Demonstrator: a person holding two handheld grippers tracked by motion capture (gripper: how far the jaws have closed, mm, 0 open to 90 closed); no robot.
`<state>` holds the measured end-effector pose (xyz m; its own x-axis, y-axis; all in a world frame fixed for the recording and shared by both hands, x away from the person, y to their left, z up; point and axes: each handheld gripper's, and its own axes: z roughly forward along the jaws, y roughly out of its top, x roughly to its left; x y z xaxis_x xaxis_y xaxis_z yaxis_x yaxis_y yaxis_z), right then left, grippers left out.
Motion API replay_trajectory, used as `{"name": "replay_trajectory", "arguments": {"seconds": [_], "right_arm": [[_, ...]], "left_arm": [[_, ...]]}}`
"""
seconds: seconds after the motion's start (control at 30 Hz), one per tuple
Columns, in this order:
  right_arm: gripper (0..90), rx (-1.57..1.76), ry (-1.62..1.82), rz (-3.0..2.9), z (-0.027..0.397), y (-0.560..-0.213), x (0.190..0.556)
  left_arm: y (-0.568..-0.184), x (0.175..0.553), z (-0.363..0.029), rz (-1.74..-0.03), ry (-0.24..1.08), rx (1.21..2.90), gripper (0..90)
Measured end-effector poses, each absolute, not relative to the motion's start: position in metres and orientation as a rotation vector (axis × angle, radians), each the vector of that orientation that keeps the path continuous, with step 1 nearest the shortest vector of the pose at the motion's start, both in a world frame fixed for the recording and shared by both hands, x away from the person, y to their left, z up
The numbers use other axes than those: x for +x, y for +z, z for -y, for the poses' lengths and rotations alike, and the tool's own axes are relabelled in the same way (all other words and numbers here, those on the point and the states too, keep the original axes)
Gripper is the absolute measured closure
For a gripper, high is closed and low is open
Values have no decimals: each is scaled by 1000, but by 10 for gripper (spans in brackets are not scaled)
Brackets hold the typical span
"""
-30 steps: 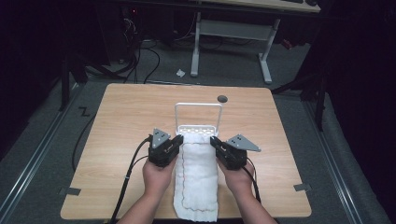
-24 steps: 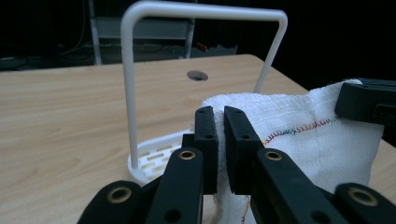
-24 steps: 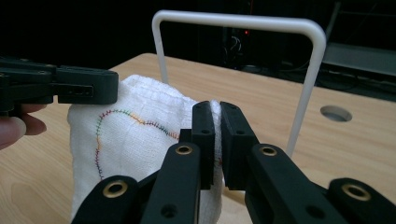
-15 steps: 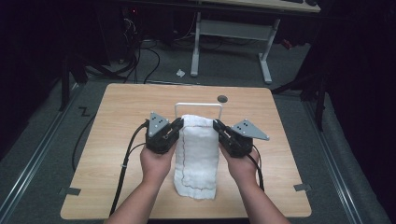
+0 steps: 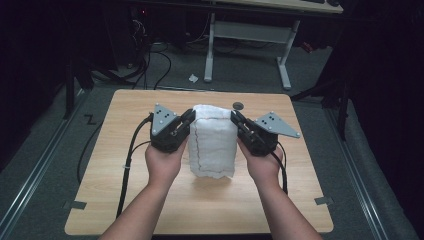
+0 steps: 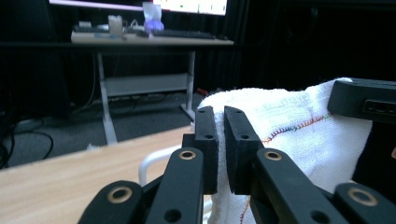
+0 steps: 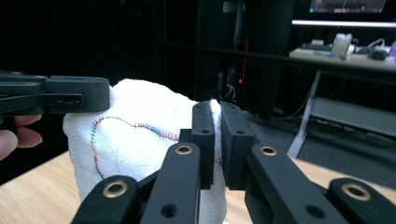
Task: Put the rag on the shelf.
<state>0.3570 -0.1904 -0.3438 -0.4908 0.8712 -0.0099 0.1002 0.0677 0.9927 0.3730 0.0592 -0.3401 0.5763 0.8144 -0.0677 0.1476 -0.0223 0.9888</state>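
L claw (image 5: 187, 120) sat approx 10 o'clock of desk (image 5: 120, 190) centre, jaws pinched shut on the upper L corner of the white towel (image 5: 212, 145); in the left gripper view only a thin slit showed betw. the pads, cloth edge caught there. Person's L hand (image 5: 162, 162) gripped the body from below, cable trailing off toward 7 o'clock.

Towel hung betw. the two claws above desk centre, top edge stretched level, bottom hem loose just over the wood. Coloured stitch line ran down its L side. Judged: held by both top corners so the cloth hangs flat and spread, prob. for draping or folding. A white tube frame (image 6: 154, 163) showed behind the towel in the left gripper view; purpose uncertain.

R claw (image 5: 235, 119) at approx 2 o'clock, jaws likewise clamped on the upper R corner, R hand (image 5: 262, 162) under it. Both claws level w/ each other, keeping the top edge taut.
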Motion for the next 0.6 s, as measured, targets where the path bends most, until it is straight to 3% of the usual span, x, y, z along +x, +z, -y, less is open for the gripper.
{"name": "replay_trajectory", "arguments": {"seconds": [0.6], "right_arm": [[857,952,1505,-1656,193,-313,376]], "left_arm": [[-312,400,-56,-816,672,1503,846]]}}
